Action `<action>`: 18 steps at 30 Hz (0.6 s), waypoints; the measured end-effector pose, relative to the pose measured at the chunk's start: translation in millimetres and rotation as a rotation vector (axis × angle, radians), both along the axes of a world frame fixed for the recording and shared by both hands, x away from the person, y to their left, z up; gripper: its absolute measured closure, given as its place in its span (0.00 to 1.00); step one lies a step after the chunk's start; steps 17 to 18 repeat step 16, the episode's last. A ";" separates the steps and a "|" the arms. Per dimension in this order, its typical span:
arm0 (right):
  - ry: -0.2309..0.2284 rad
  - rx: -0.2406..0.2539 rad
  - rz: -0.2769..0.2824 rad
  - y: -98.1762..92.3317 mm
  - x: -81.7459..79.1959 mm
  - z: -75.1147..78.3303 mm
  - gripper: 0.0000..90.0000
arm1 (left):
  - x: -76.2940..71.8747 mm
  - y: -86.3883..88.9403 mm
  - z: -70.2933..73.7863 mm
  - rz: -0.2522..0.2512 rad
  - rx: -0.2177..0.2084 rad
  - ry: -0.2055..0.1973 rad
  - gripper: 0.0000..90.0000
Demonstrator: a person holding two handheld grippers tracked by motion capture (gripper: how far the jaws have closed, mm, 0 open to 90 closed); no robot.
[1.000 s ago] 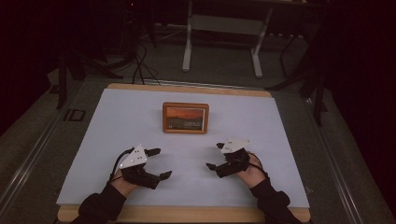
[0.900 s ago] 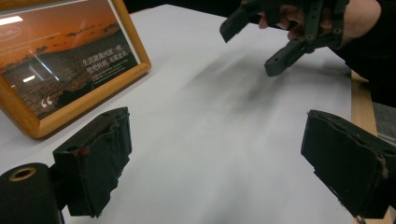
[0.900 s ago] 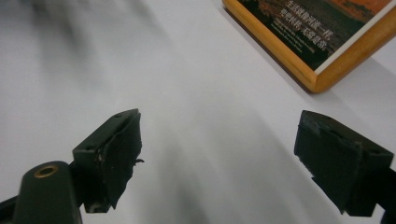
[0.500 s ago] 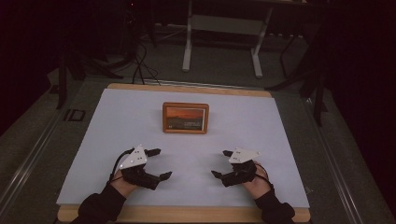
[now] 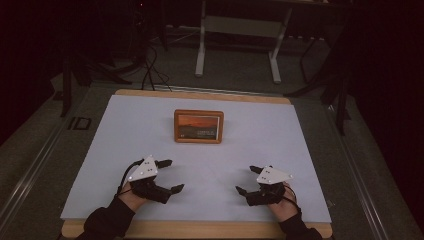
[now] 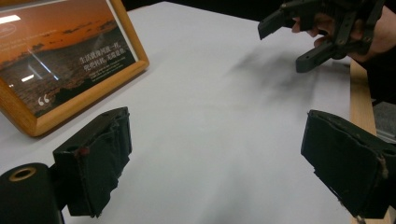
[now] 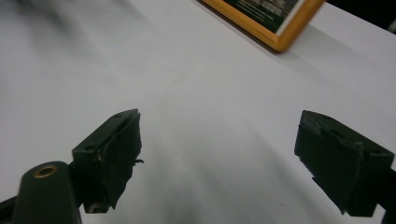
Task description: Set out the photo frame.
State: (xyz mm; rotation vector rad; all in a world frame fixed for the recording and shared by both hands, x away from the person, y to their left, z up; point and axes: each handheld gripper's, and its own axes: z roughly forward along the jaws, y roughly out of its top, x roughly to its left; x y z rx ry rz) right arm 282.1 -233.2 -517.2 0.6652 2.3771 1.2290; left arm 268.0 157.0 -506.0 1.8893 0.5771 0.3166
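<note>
Dark floor, cables and the legs of a metal stand surround a wooden table [image 5: 200,96] covered by a pale sheet [image 5: 280,135], seen from the high view. Toward the far middle of the sheet stands a wooden picture frame [image 5: 198,126] holding an orange sunset photo. I hold my left gripper [image 5: 168,176] near the table's front edge on the left, its jaws spread wide and gripping nothing. My right gripper [image 5: 246,180] sits near the front edge on the right, jaws also spread and empty. Both grippers are well apart from the picture frame and from each other, and each points inward toward the middle of the sheet.

From the left gripper view, my two black jaws rise from the bottom corners with bare sheet between them. The picture frame [image 6: 70,70] fills the upper left, tilted, with white lettering over the sunset. My right gripper [image 6: 292,44] appears in the upper right, held in my hand [image 6: 373,37], its jaws apart.

From the right gripper view, my black jaws stand wide apart over bare sheet. A corner of the picture frame [image 7: 275,23] shows at the top, well beyond the jaws.
</note>
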 end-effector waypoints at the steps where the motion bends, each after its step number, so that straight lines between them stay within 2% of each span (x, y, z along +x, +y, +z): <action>1: 0.010 0.009 -0.001 -0.8 1.3 -1.0 0.16 | -0.1 0.2 0.0 0.000 0.001 -0.002 0.10; 6: 0.022 0.022 -0.010 -1.3 4.3 -3.5 0.16 | 0.1 0.4 -0.8 -0.004 0.003 0.001 0.10; 18: 0.002 0.041 -0.014 -2.7 3.7 -1.3 0.16 | -0.1 -1.0 -1.1 -0.008 0.010 -0.002 0.10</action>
